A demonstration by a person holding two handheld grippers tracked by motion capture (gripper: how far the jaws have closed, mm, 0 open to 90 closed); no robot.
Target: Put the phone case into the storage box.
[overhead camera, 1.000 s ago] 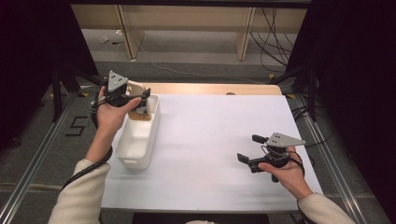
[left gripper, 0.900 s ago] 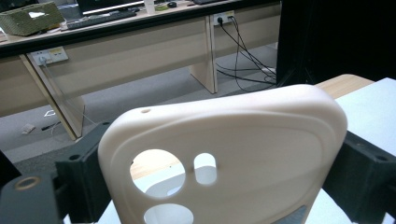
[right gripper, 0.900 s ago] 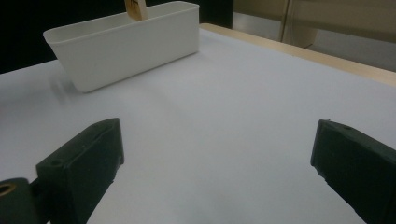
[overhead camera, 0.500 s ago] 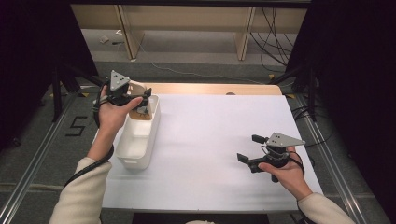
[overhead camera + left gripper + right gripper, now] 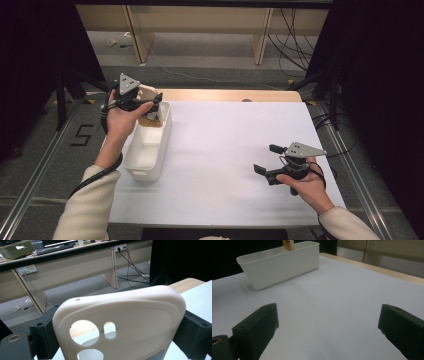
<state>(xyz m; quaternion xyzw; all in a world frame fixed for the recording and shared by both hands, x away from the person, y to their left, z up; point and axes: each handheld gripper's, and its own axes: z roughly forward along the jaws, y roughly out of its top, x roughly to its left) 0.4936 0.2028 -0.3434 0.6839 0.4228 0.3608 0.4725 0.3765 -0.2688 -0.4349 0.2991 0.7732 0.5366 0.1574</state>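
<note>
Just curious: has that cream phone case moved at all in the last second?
No. The phone case sits above the white bin's far end, as before.

Cream phone case [image 5: 125, 322], white bin [image 5: 150, 145], white tabletop [image 5: 230, 150] — black claws

Phone case [image 5: 120, 322] lower end cut off by frame bottom; bin [image 5: 150, 145] contents partly hidden, perhaps more cases.

The person wears cream, soft-looking sleeves. Each hand carries a black tool, the left gripper [image 5: 152, 102] and the right gripper [image 5: 268, 159]. Each has two thick, blocky black jaws with small round screw holes. A grey three-cornered plate with dark dots sits on top. A black cable hangs from each.
</note>
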